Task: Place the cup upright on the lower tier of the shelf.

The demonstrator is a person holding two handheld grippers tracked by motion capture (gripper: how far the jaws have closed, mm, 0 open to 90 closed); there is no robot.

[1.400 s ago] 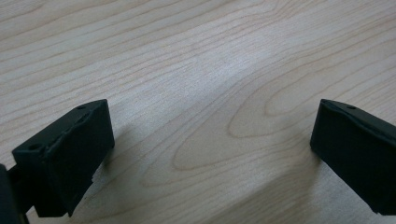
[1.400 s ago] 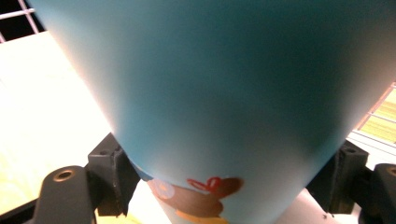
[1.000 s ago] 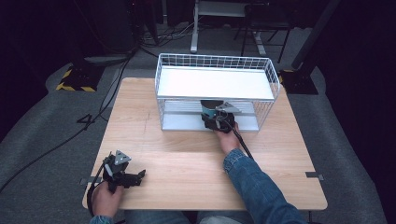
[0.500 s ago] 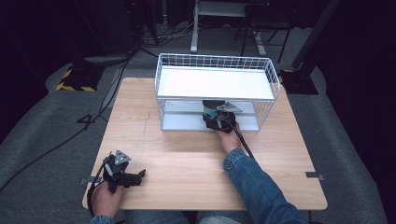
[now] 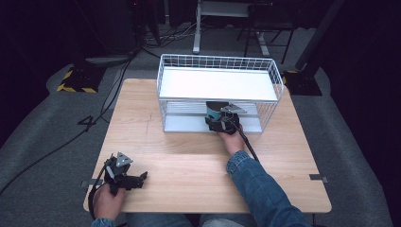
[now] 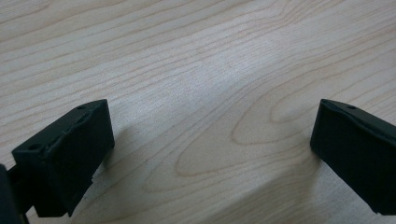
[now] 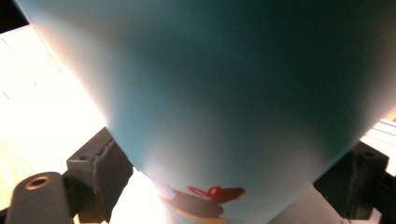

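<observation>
From the high view, my right gripper has a teal cup on the lower shelf of the white wire rack at the table's far edge; lift too high and the rim knocks the upper shelf. In the left gripper view, my left gripper rests spread wide over bare wood, grasping nothing. In the right gripper view, the jaws clasp the cup's tapered wall, so it could slip.
</observation>
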